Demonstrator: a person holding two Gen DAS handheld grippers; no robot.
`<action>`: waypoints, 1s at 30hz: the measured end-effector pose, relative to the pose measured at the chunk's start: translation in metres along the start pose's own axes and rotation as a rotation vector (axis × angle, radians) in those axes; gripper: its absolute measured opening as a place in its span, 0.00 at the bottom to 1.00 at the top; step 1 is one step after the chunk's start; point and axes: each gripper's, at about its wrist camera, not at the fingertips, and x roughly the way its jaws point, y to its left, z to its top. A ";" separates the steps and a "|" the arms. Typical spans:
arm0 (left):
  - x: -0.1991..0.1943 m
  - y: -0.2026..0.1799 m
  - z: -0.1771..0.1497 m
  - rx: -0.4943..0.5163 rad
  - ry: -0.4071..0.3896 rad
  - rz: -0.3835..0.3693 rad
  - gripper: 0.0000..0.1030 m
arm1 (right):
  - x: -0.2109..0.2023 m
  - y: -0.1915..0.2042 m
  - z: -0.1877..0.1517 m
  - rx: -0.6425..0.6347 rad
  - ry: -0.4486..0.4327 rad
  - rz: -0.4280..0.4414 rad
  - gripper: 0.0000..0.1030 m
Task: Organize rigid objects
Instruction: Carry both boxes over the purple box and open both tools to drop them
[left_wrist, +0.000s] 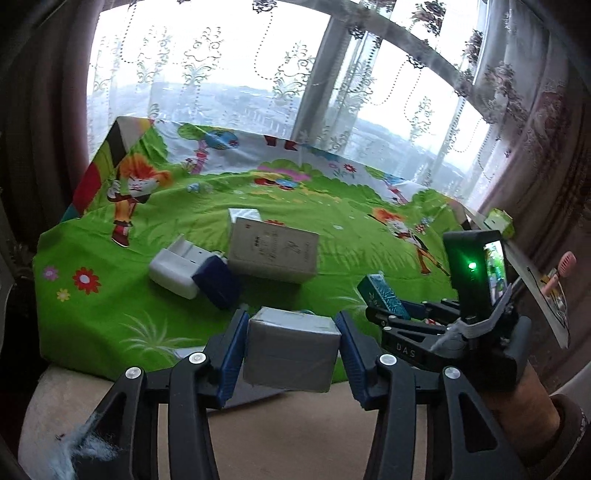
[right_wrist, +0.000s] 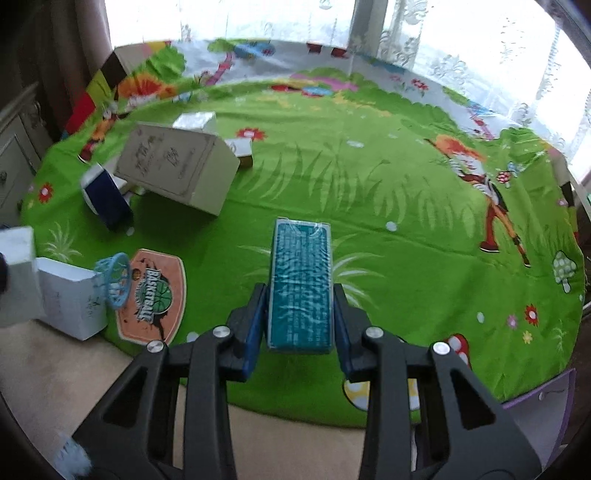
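My left gripper (left_wrist: 291, 334) is shut on a grey-white box (left_wrist: 291, 354), held over the near edge of the green cartoon cloth (left_wrist: 110, 302). In the right wrist view that box (right_wrist: 14, 273) shows at the far left edge. My right gripper (right_wrist: 299, 314) is shut on the near end of a long teal box (right_wrist: 300, 273), which points away over the cloth (right_wrist: 406, 221). From the left wrist view the teal box (left_wrist: 382, 295) sits tilted in the right gripper (left_wrist: 399, 317).
A large beige box (right_wrist: 173, 166) lies at the left, with a navy box (right_wrist: 107, 199), a white box (left_wrist: 173, 269) and a small silvery box (right_wrist: 195, 123) around it. A white carton (right_wrist: 70, 299) and a toy basketball hoop (right_wrist: 114, 280) sit at the near-left edge. A cabinet (right_wrist: 14, 155) stands left.
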 end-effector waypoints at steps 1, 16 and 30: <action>0.000 -0.002 -0.001 0.004 0.003 -0.006 0.48 | -0.004 -0.001 -0.002 0.007 -0.008 0.005 0.37; 0.001 -0.061 -0.020 0.080 0.093 -0.166 0.48 | -0.077 -0.049 -0.065 0.193 -0.075 0.069 0.37; 0.016 -0.139 -0.043 0.163 0.245 -0.379 0.48 | -0.117 -0.132 -0.134 0.368 -0.060 0.000 0.37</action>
